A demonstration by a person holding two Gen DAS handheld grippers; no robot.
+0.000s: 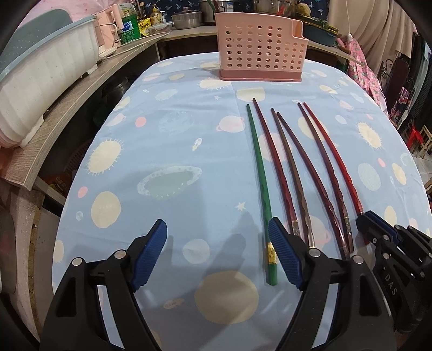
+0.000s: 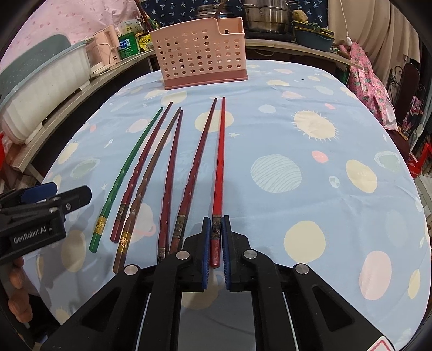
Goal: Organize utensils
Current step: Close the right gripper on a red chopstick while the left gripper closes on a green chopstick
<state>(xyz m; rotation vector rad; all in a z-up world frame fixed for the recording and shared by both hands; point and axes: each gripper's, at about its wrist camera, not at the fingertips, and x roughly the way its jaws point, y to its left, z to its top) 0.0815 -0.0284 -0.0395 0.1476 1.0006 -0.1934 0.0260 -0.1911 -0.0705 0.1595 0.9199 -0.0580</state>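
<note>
A home kitchen — steel pots (image 2: 266, 16), sauce bottles (image 1: 129, 28) and a dish rack (image 1: 40, 89) crowd the counter (image 1: 81, 89).

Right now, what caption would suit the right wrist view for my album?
Right tool shut on the red chopstick, five more chopsticks beside it, pink holder waiting beyond.

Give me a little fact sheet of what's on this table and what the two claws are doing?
Surface: table under a space-print cloth
Utensils: six chopsticks lying side by side
Holder: pink perforated holder, standing beyond them
Right gripper: shut on the bright red chopstick
Left gripper: open, holding nothing, beside the green chopstick
</note>
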